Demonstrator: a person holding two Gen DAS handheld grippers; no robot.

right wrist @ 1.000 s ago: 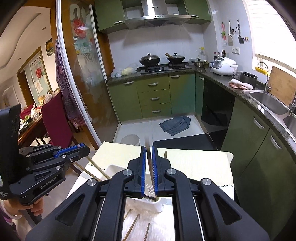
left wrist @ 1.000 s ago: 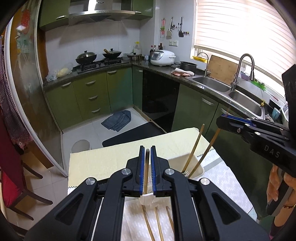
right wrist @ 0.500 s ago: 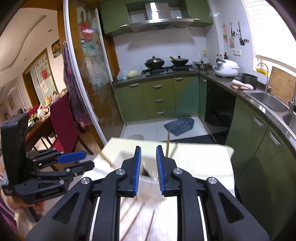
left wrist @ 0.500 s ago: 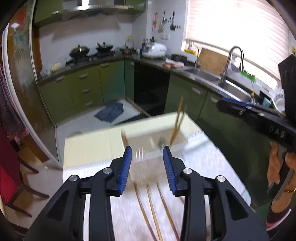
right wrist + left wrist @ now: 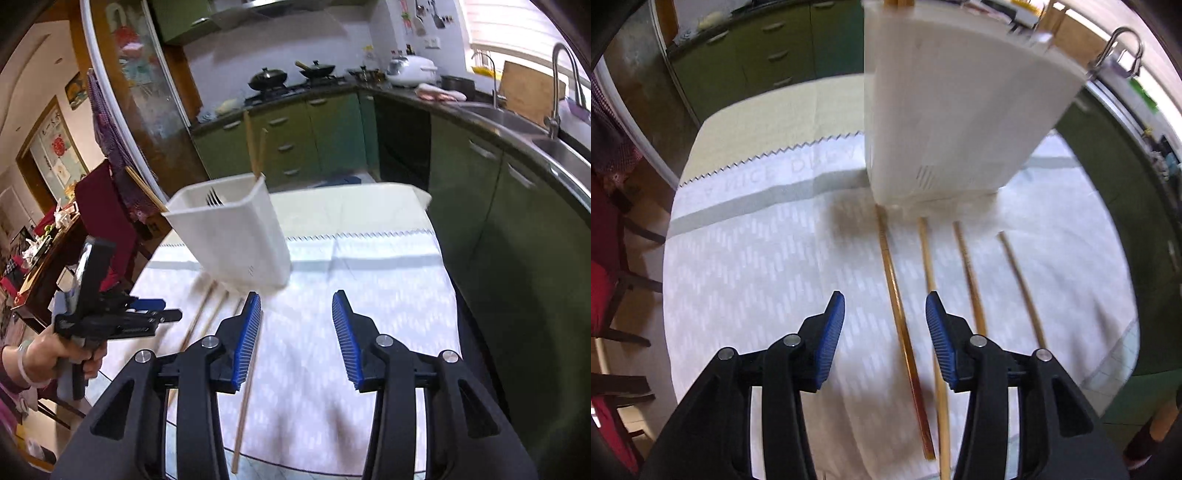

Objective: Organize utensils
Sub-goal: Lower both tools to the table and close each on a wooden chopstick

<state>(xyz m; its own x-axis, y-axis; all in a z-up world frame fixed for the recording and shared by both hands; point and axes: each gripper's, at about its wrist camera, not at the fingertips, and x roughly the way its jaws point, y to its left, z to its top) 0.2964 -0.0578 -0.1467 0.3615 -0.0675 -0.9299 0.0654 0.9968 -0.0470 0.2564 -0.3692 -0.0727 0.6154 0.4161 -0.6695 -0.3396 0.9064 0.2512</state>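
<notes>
The left tongs (image 5: 885, 325) point steeply down at the tabletop (image 5: 746, 266), which is covered by a white patterned cloth. Their blue-padded jaws are partway apart and opening, gripping nothing; one thin brown wooden chopstick (image 5: 905, 332) lies on the cloth below the gap between them. Three more wooden chopsticks (image 5: 967, 269) lie just beside it to the right, roughly parallel and not touching. At their far ends stands a tall white plastic utensil holder (image 5: 960, 110), upright on the cloth.

The right tongs (image 5: 296, 325) are also partway apart and opening, with only bare cloth between the pads; a chopstick passes under the left finger. In this view the holder (image 5: 236, 240) contains a metal fork (image 5: 213, 197) and several chopsticks (image 5: 256, 151) sticking up past its rim. At the left, a hand (image 5: 55, 354) grips the other tool's handle.
</notes>
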